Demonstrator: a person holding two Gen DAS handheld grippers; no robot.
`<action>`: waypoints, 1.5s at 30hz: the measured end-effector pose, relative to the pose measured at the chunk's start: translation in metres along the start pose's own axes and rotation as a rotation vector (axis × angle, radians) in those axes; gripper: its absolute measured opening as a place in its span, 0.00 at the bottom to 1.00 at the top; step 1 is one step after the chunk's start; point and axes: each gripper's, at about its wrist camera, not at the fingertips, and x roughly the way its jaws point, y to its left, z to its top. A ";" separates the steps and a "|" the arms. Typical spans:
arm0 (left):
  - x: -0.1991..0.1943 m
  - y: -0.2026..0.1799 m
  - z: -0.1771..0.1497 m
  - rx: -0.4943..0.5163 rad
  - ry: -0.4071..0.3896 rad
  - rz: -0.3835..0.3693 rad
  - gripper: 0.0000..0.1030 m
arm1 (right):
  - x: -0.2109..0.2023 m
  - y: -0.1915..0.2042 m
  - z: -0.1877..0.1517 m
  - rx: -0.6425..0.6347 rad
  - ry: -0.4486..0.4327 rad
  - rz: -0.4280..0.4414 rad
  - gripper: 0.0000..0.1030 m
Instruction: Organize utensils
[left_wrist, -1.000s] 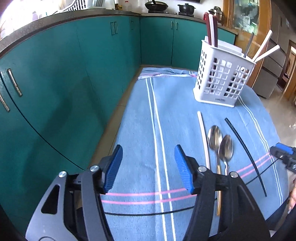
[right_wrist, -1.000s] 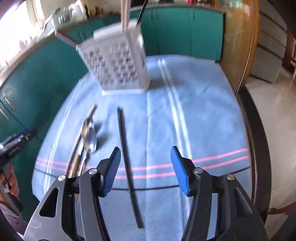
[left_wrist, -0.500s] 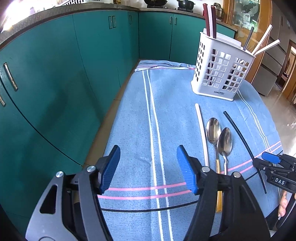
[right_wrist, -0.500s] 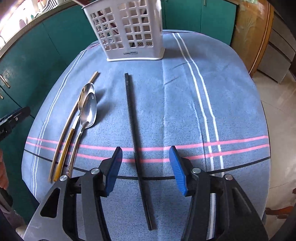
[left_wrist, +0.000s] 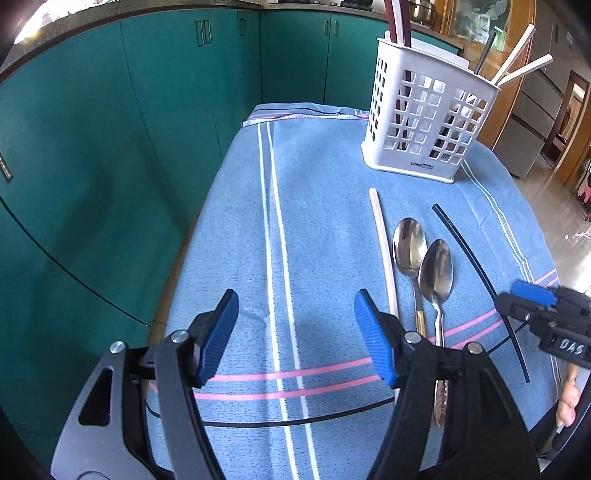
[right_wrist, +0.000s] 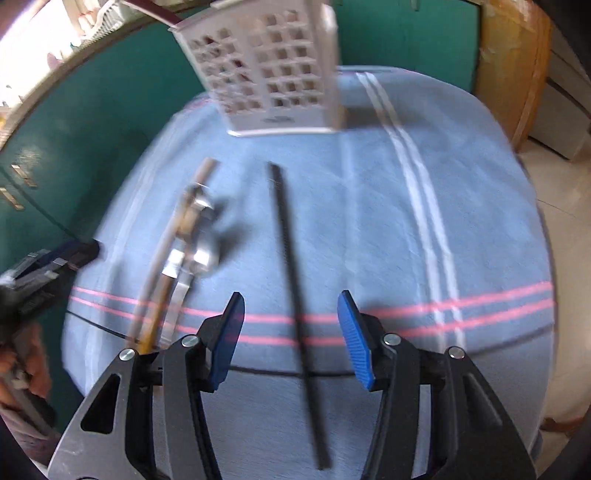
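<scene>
Both tongs dropped closer to the cloth; left tongs (left_wrist: 295, 338) just widened, released, over bare cloth left of the white rack (left_wrist: 424, 122). White stick (left_wrist: 382, 251), two spoons (left_wrist: 421, 258) lie before the rack. Right tongs (right_wrist: 291, 341) just narrowed, not clenched, straddling the black chopstick (right_wrist: 291, 254). Judgement: light, stiff, slippery; pinch mid-shaft. Spoons near; nothing blocks.

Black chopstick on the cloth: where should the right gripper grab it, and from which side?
Judgement: take the black chopstick near its near-end third, from above. It lies flat on the blue cloth, running lengthwise between the open pads of the right gripper, clear of the spoons, so the jaws already straddle its thin width.
</scene>
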 end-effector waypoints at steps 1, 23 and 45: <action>0.001 0.000 0.000 -0.001 0.003 0.003 0.64 | 0.001 0.006 0.005 -0.017 -0.006 0.054 0.46; 0.026 -0.032 0.053 0.224 -0.040 -0.421 0.61 | 0.038 0.007 0.041 -0.055 0.049 0.254 0.02; 0.084 -0.085 0.066 0.461 0.168 -0.480 0.17 | 0.020 -0.025 0.023 -0.005 0.041 0.230 0.02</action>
